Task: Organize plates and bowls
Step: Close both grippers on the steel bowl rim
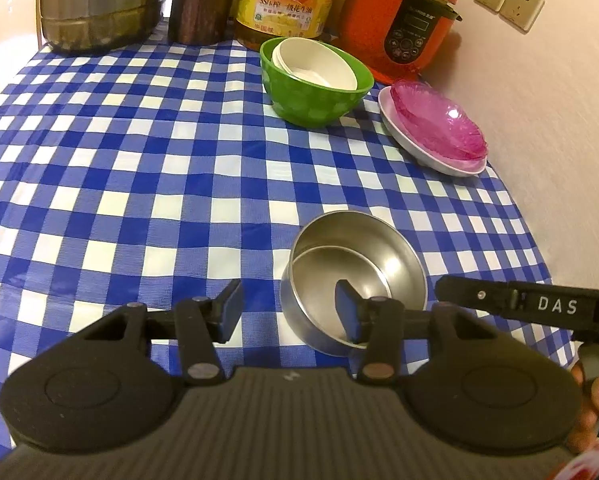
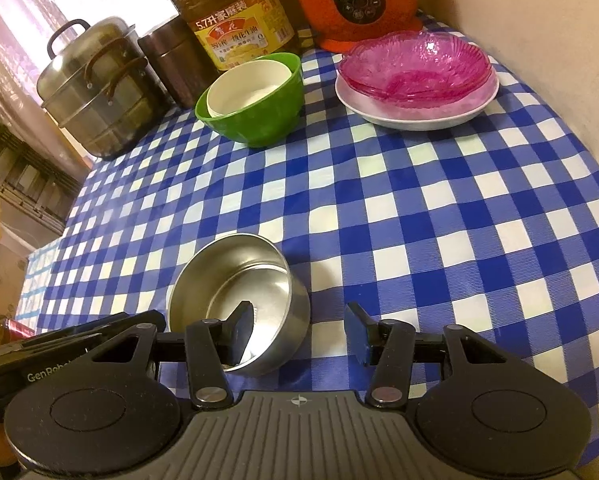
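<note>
Although the left gripper [image 1: 289, 312] hangs with jaws part-open and empty beside the near steel bowls [image 1: 353, 276], the right-wrist view shows the right gripper [image 2: 305, 330] likewise gaping, the green bowl [image 2: 255, 114] and pink dishes [image 2: 415, 66] apparently already nested far across the worktop [image 2: 419, 216].

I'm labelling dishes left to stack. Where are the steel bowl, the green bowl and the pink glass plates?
steel bowl [image 1: 355, 256]: left wrist view, inner wall.
green bowl [image 2: 259, 120]: right wrist view, outer side.
pink glass plates [image 2: 415, 64]: right wrist view, inside of the top plate.
</note>
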`<state>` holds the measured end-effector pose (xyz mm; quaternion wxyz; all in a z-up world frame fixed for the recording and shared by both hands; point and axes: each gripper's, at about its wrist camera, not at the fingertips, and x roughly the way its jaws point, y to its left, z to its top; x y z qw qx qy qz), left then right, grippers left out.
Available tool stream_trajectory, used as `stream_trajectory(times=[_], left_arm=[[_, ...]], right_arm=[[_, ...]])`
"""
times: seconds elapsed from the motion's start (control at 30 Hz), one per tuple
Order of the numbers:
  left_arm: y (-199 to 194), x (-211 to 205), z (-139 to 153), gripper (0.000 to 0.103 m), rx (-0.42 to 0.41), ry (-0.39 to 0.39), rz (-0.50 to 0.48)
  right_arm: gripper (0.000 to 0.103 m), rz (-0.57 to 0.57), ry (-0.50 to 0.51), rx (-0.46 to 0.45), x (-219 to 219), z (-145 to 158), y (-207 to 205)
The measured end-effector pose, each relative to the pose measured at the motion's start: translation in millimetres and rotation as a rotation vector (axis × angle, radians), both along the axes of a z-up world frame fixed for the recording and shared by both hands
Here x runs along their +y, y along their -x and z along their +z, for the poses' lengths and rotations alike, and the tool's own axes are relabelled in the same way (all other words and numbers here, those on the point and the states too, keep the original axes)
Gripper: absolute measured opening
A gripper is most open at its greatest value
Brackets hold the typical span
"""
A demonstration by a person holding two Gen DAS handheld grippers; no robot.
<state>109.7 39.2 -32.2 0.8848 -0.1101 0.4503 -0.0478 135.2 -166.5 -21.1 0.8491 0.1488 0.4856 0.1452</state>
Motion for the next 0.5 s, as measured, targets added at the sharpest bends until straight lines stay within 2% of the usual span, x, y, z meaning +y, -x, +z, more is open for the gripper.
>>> stream_trajectory(times=[0.33, 0.5], left_arm=[[-12, -3, -10, 0.042, 0.031, 0.030, -0.012], [-19, -5, -14, 0.036, 0.038, 0.028, -0.031]], right_arm=[[0.050, 0.006, 0.006, 0.023, 8, -13, -7], [0.050, 0.002, 0.009, 0.023, 11, -16, -10]])
